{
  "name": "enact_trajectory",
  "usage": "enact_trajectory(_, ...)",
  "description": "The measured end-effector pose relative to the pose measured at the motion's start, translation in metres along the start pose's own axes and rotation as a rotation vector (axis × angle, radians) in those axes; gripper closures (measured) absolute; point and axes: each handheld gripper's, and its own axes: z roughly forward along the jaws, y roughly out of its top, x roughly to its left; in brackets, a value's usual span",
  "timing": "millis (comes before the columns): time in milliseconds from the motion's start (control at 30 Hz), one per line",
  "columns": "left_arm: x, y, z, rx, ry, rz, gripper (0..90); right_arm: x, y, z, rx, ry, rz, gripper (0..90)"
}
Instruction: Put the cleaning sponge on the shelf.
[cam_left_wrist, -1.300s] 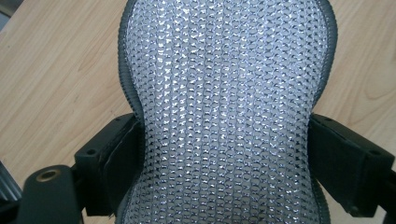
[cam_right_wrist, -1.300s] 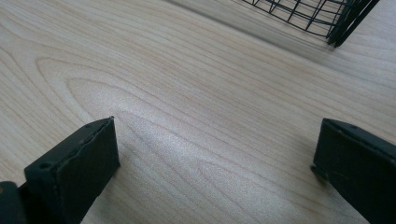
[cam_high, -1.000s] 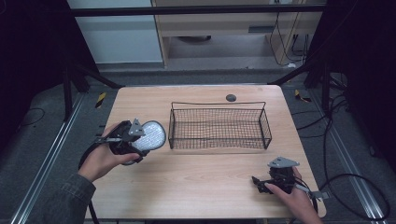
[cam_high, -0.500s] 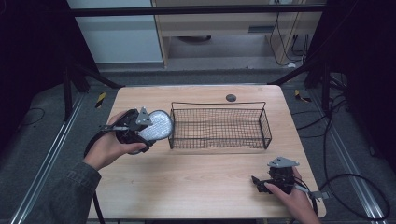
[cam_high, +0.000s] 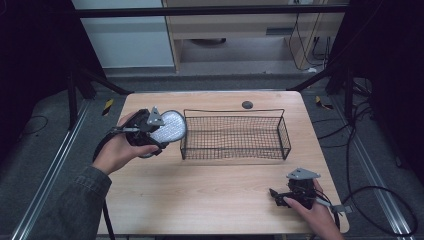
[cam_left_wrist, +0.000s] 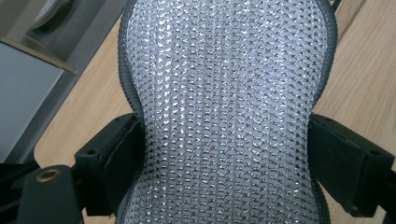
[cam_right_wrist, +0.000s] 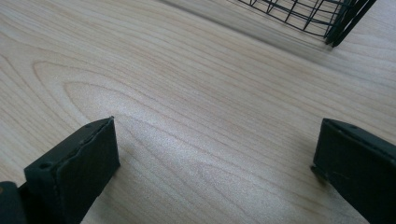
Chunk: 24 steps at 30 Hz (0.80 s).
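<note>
Silver mesh pad (cam_left_wrist: 229, 116) beside wire basket (cam_high: 235, 136)

I count one silvery mesh pad (cam_high: 169, 127), one black wire basket (cam_high: 234, 135) and one small dark disc (cam_high: 247, 104) near the far edge. Two claws are here, one left claw (cam_high: 161, 131) and one right claw (cam_high: 276, 195), over one wooden surface (cam_high: 200, 185).

Wire basket (cam_high: 234, 134) beside bare tabletop (cam_high: 200, 195)
</note>
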Motion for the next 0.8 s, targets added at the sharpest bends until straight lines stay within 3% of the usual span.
enact_trajectory(167,0.003,0.008,0.001,-0.001,0.008,0.005,14.0,0.0,0.0,0.0,0.0,0.0,0.0,0.3)
enact_trajectory(567,0.003,0.043,0.007,0.006,0.009,0.065,13.9,0.0,0.0,0.0,0.001,0.0,0.001,0.3)
enact_trajectory(800,0.0,0.052,0.007,0.007,0.012,0.075,14.0,0.001,0.001,0.0,0.001,-0.003,0.006,0.3)
